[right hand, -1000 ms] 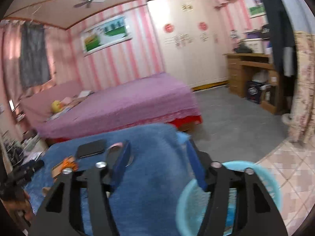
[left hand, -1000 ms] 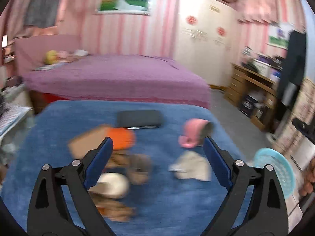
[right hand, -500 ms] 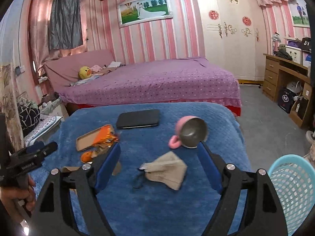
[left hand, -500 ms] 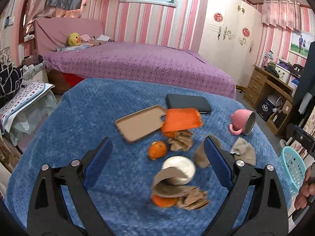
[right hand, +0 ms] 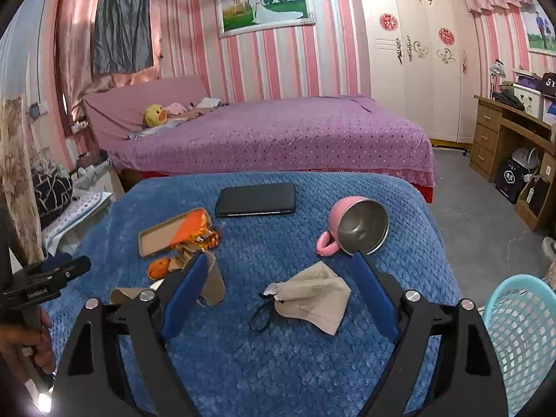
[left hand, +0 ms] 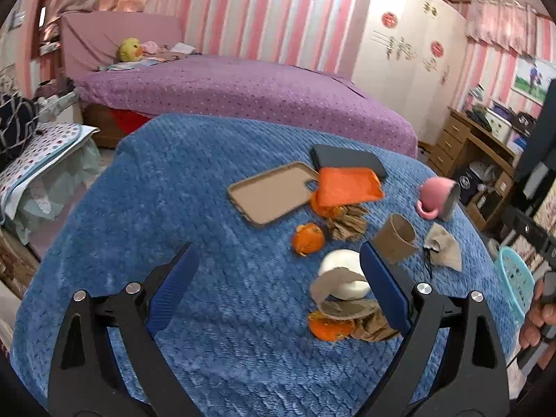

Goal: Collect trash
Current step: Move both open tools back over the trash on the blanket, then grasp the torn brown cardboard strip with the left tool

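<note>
While both of my grippers hang over the blue blanket-covered table (right hand: 312, 375), I am at the very start of collecting trash: nothing is lifted yet and the light blue mesh basket (right hand: 521, 330), at the lower right of the right wrist view, shows nothing inside that I can make out. My right gripper (right hand: 281, 295) is opening its jaws, with nothing pressed between them; framed in the gap at the centre of that view lies a crumpled beige pouch with a black cord (right hand: 312, 299), flat on the blanket just ahead of the tips. My left gripper (left hand: 278, 288) stands wide apart and empty. Its right finger (left hand: 382, 285) overlaps the litter at the lower right of its view: a cardboard tube (left hand: 396, 238), a white round piece (left hand: 344, 274), torn cardboard and orange peel (left hand: 328, 328), with another piece of peel (left hand: 307, 238) further up. A pink mug (right hand: 358, 226) on its side, a black phone (right hand: 255, 199) and a brown phone case (left hand: 274, 193) look like keepers, in my judgement. Next, I reckon, one gripper must drop onto a scrap, close on it and carry it right to the basket.
</note>
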Demonstrator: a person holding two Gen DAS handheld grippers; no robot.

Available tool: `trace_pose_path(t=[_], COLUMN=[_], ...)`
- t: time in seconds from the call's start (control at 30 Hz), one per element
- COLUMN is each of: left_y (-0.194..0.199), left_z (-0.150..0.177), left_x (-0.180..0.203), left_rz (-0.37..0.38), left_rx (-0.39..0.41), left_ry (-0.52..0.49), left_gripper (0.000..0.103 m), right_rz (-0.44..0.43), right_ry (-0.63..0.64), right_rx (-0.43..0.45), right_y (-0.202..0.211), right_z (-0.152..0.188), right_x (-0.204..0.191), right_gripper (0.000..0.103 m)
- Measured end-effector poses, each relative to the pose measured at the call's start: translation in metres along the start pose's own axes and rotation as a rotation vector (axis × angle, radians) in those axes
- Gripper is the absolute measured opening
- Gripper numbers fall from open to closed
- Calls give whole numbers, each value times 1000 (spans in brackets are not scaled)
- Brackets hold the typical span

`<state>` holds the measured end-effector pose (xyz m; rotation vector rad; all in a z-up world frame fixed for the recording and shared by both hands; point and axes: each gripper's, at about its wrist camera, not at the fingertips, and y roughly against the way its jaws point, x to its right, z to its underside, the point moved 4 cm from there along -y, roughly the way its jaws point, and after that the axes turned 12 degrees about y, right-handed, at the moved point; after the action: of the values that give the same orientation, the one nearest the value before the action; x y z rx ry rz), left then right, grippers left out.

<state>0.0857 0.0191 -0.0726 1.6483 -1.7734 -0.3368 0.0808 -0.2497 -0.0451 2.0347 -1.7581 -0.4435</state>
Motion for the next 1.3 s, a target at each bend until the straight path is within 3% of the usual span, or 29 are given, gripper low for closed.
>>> trace_pose_path(t=[0.27,0.77,0.87,0.93,1.0,1.03,1.3], left_y=[-21,-57,-60,-63,-65,-65,-43], left_z=[25,37,37,39,40,40,22], left_x=[19,37,37,36,35,35,30], left_rz=[18,-64,-59,-54,-48,-42,-17], left_rx=[-90,-109,-114,-129,-137,-141,-76], left_ry=[-7,-26,-33,-41,-37,-39,-5], left_gripper=[91,92,81,63,55,46,42], right_rz=[-7,-13,-19,-24,-28,-31,-65], right_ry=[-43,-12,1,12,23,31,56], right_rx=[-30,-42,-51,-59,-68,-75,-89], right_y=[-5,-9,-14,-18,-22,-26,-37], right_z=[4,9,10,12,14,15,18], right_x=[16,11,4,-2,-9,-13,-37], right_gripper=[83,83,83,83,83,83,83])
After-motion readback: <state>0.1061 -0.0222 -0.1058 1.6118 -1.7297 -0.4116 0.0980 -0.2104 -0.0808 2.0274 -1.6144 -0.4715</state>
